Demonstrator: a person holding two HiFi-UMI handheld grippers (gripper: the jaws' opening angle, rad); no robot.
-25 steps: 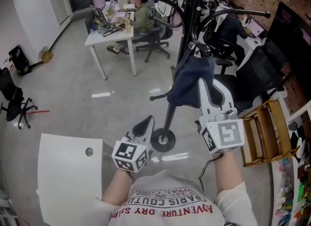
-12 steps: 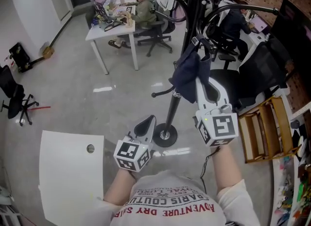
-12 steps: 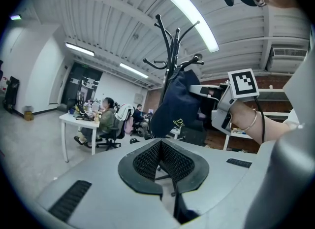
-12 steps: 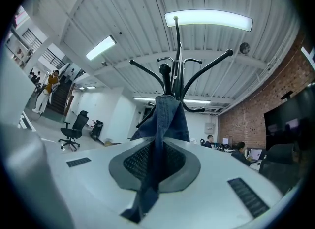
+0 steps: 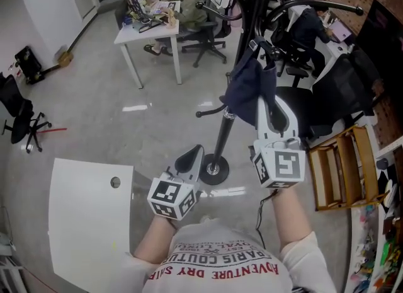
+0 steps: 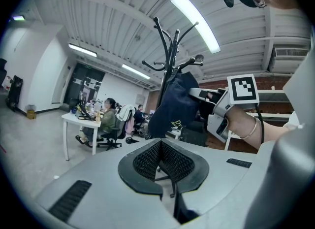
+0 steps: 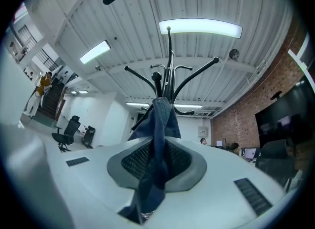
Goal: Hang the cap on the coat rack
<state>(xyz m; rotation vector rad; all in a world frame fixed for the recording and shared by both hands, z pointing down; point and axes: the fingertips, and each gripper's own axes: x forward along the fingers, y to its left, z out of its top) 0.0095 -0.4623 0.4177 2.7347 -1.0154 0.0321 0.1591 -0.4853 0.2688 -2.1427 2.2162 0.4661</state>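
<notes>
A dark blue denim cap (image 5: 249, 90) hangs from my right gripper (image 5: 267, 101), whose jaws are shut on its fabric (image 7: 156, 144). The cap is held up against the black coat rack (image 5: 252, 8), just below one of its curved hooks (image 7: 156, 78). In the left gripper view the cap (image 6: 173, 109) shows in front of the rack's pole (image 6: 167, 50). My left gripper (image 5: 187, 162) is lower and to the left, near the rack's round base (image 5: 213, 173). Its jaws are shut with nothing between them.
A white table (image 5: 88, 222) lies at the lower left. People sit at a white desk (image 5: 148, 30) at the back. Black office chairs (image 5: 340, 93) and a wooden shelf unit (image 5: 343, 166) stand to the right of the rack.
My right gripper has lifted the cap a little higher and closer to the rack's hook. The left gripper has hardly moved.
</notes>
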